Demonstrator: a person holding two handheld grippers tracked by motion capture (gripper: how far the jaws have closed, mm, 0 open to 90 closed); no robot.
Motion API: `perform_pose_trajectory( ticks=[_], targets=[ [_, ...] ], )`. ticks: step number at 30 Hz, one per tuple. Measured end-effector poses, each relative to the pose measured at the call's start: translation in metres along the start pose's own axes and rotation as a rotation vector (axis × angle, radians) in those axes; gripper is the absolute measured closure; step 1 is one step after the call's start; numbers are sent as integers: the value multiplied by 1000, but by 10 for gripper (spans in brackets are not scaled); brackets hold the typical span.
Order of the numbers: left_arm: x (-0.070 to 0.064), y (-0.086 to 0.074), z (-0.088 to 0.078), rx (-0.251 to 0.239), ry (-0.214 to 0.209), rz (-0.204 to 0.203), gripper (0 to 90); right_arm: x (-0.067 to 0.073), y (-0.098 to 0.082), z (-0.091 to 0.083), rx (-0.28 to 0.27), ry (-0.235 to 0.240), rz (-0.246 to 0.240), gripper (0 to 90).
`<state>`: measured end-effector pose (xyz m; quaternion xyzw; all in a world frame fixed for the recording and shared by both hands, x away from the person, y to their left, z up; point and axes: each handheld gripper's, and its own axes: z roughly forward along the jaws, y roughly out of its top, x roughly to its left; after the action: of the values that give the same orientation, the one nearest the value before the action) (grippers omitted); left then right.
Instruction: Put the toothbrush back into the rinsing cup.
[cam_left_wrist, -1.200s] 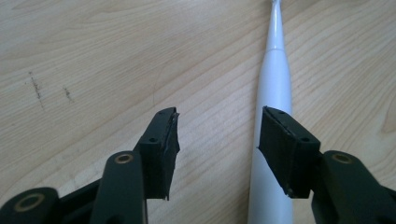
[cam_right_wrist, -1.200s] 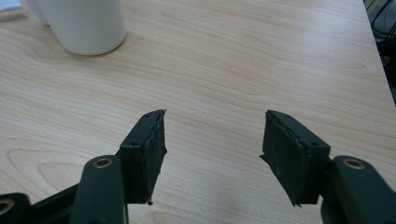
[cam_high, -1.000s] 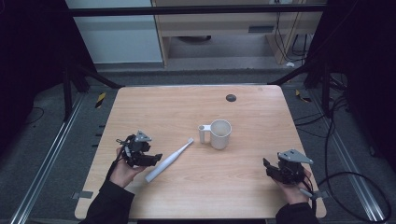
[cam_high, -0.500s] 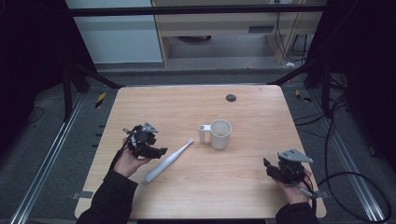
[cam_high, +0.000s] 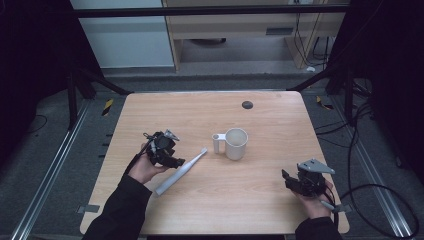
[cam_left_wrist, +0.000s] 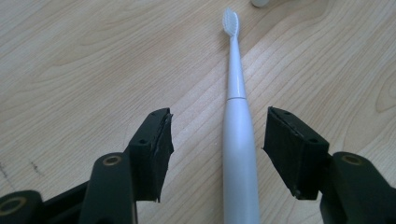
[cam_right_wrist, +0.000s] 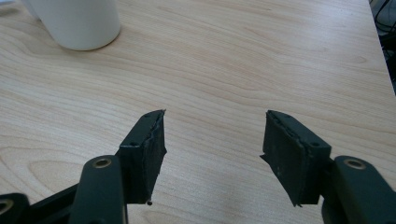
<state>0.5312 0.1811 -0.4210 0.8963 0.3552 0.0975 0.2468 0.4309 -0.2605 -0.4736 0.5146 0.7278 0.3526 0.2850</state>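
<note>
A white electric toothbrush (cam_high: 181, 172) lies flat on the wooden table (cam_high: 200, 110), its brush head pointing at a white mug (cam_high: 236, 144). My left gripper (cam_high: 173, 161) hovers over the toothbrush handle. In the left gripper view the handle (cam_left_wrist: 239, 140) runs between the two black jaws of my left gripper (cam_left_wrist: 218, 115), with a gap on each side. The jaws have just been closing a little and do not touch it. My right gripper (cam_high: 289, 179) rests near the table's front right, open. In the right gripper view it (cam_right_wrist: 215, 116) holds nothing, and the mug (cam_right_wrist: 74, 21) stands at the upper left.
A small black round disc (cam_high: 247, 104) sits near the table's far edge. Cables lie on the floor to the right of the table. Bare wood lies between the mug and the right gripper.
My left hand has moved away from the person and to the right, bringing its gripper over the toothbrush handle. The right hand has stayed put.
</note>
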Motion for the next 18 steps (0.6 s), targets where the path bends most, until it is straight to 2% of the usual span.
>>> perform_pose_trajectory(
  ticks=[10,18],
  targets=[
    [-3,8,17,81,-10,39,443,0,0,2,6,5,-4,392],
    [-4,10,28,127,-27,44,457,0,0,2,9,9,2,392]
  ],
)
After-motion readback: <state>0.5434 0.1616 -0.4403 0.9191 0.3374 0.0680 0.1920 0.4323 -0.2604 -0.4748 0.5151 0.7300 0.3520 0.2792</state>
